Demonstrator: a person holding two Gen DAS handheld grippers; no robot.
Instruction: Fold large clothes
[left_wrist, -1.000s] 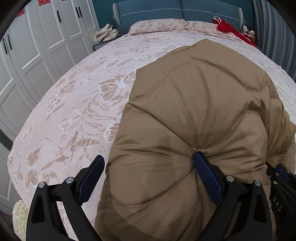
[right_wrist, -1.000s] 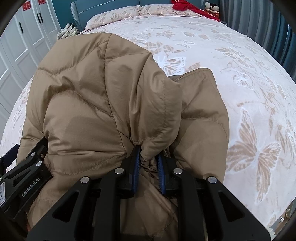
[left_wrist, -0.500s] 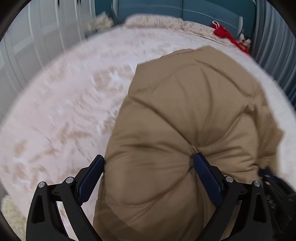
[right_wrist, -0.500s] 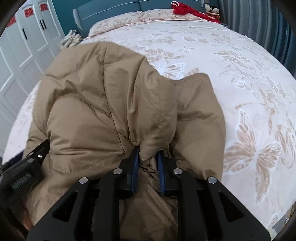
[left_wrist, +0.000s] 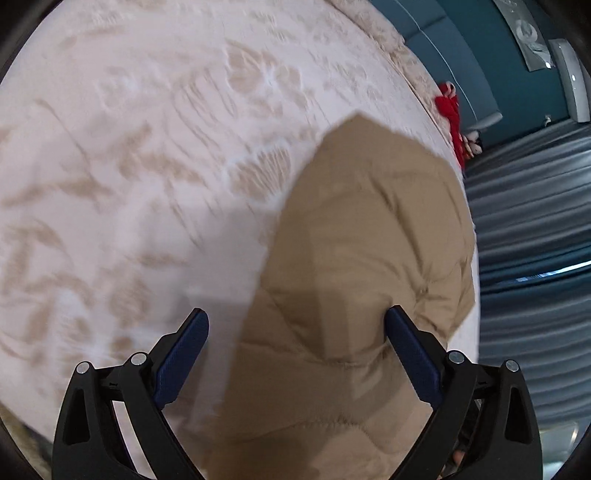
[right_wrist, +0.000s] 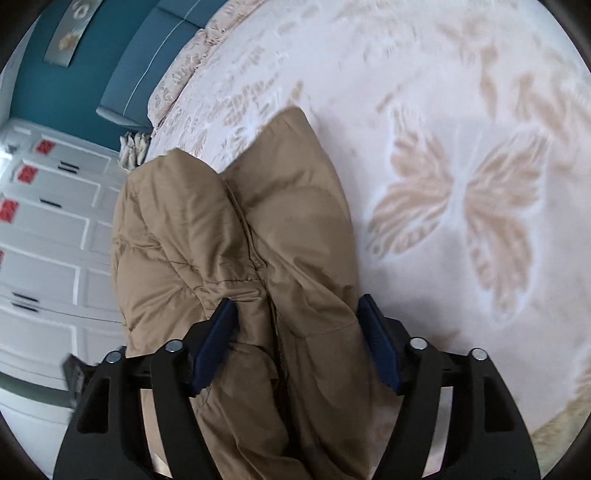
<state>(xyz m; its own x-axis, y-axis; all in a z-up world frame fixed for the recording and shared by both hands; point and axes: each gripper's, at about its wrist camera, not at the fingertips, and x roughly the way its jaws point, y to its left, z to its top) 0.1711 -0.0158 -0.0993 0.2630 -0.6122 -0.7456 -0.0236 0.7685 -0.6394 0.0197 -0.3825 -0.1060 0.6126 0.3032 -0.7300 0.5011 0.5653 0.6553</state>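
Observation:
A tan puffy jacket (left_wrist: 369, 240) lies bunched on the bed and looks blurred in the left wrist view. My left gripper (left_wrist: 295, 350) stands wide open over the jacket's near end. Its right pad (left_wrist: 410, 354) rests against the fabric, while the left pad (left_wrist: 181, 354) is over bare bedcover. In the right wrist view the jacket (right_wrist: 240, 229) shows two padded folds with a seam between them. My right gripper (right_wrist: 297, 339) has its jaws opening, with the folds between the pads and no pinch on them.
The bed (right_wrist: 461, 192) has a pale cover with a tan butterfly and flower print. A teal headboard (left_wrist: 476, 74), a red item (left_wrist: 448, 110) and grey curtains (left_wrist: 535, 221) lie to the right. White wardrobe doors (right_wrist: 48, 240) stand to the left.
The right gripper's jaws have spread off the jacket fold they were pinching. Both views have rolled and shifted across the bed. The left gripper stays wide open.

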